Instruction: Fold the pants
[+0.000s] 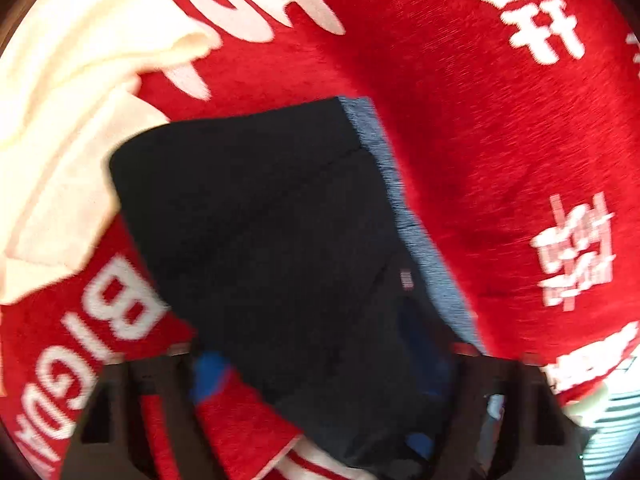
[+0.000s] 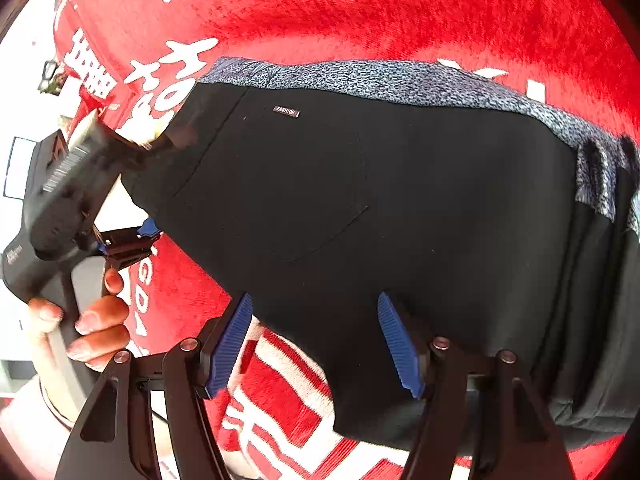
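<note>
Black pants with a speckled grey-blue waistband lie folded on a red cloth with white lettering. My right gripper is open, its blue fingertips apart just above the pants' near edge. My left gripper shows at the left in the right wrist view, held by a hand, with its jaws at the pants' left corner. In the left wrist view the pants run between my left gripper's spread fingers, and the blur hides whether they pinch the fabric.
A cream cloth lies on the red cloth at the upper left of the left wrist view, touching the pants' far corner. A red-and-white striped part of the cloth lies under the pants' near edge. White floor shows at the left.
</note>
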Demonstrator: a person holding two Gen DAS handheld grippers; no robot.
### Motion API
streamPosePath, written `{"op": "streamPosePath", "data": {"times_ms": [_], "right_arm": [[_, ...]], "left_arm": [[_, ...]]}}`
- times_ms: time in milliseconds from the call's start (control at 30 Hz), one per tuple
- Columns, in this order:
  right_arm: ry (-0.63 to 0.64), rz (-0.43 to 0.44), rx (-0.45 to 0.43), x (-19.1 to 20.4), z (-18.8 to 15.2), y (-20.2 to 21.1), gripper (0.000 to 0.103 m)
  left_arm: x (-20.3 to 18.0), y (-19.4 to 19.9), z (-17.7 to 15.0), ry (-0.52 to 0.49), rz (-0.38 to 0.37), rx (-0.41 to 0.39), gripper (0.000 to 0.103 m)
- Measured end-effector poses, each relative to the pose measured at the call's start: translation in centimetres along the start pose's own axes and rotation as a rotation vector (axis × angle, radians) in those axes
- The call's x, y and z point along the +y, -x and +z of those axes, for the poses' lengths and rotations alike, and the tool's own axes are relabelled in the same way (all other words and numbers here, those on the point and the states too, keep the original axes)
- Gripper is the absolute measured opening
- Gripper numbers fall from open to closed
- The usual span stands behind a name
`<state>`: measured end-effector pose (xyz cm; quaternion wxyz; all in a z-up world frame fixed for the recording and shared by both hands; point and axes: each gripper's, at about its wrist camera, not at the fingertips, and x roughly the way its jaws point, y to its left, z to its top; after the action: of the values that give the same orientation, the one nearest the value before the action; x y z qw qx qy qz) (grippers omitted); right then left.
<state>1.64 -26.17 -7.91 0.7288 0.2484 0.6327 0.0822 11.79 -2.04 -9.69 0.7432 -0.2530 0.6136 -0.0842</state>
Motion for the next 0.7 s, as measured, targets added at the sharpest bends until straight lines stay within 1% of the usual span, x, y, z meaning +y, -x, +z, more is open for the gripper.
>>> {"op": "streamPosePath", "data": {"times_ms": [33, 67, 100, 133, 233, 267, 300, 367, 400, 433, 533, 667, 700], "right_arm": [[-0.013, 0.01, 0.004, -0.1, 0.1, 0.2, 0.069], [-0.031, 0.022, 0.006, -0.4, 0.2, 0.6, 0.069], [-0.045, 0.032, 0.005, -0.6, 0.3, 1.1, 0.069], [-0.052, 0.036, 0.004, -0.7, 0.3, 1.4, 0.069], [-0.078, 0.045, 0.0, -1.0, 0.7, 2.7, 0.069], [-0.093, 0.041, 0.004, -1.2, 1.0, 3.2, 0.069], [-0.101, 0.035, 0.007, -1.3, 1.3, 3.4, 0.07], [-0.119, 0.036, 0.013, -1.4, 2.1, 4.2, 0.071], [-0.122, 0.034, 0.016, -1.4, 2.5, 4.6, 0.074], [-0.12, 0.032, 0.022, -1.3, 3.1, 5.0, 0.077], [-0.092, 0.027, 0.036, -0.1, 5.6, 6.2, 0.083], [0.014, 0.061, 0.092, 4.0, 10.7, 7.3, 0.087], [0.042, 0.067, 0.118, 5.2, 11.9, 7.2, 0.091]], "left_arm": [[0.0, 0.1, 0.0, -0.004, 0.036, 0.001, 0.039], [0.4, 0.3, -0.1, -0.004, 0.051, 0.004, 0.037], [0.7, 0.5, -0.1, -0.001, 0.046, 0.003, 0.033], [0.5, 0.7, -0.1, -0.022, 0.058, 0.0, 0.03], [-2.0, 1.2, -1.0, -0.18, 0.148, -0.05, 0.027], [-3.5, 1.5, -1.6, -0.259, 0.19, -0.081, 0.027], [-4.1, 1.8, -2.2, -0.316, 0.219, -0.105, 0.027], [-5.6, 2.4, -3.2, -0.406, 0.262, -0.142, 0.027], [-6.6, 2.6, -3.9, -0.467, 0.287, -0.164, 0.027], [-7.1, 2.8, -4.3, -0.507, 0.302, -0.178, 0.027], [-8.5, 3.6, -5.4, -0.613, 0.337, -0.213, 0.027], [-10.4, 4.0, -6.6, -0.712, 0.37, -0.244, 0.027], [-10.6, 4.2, -7.0, -0.735, 0.372, -0.25, 0.027]]}}
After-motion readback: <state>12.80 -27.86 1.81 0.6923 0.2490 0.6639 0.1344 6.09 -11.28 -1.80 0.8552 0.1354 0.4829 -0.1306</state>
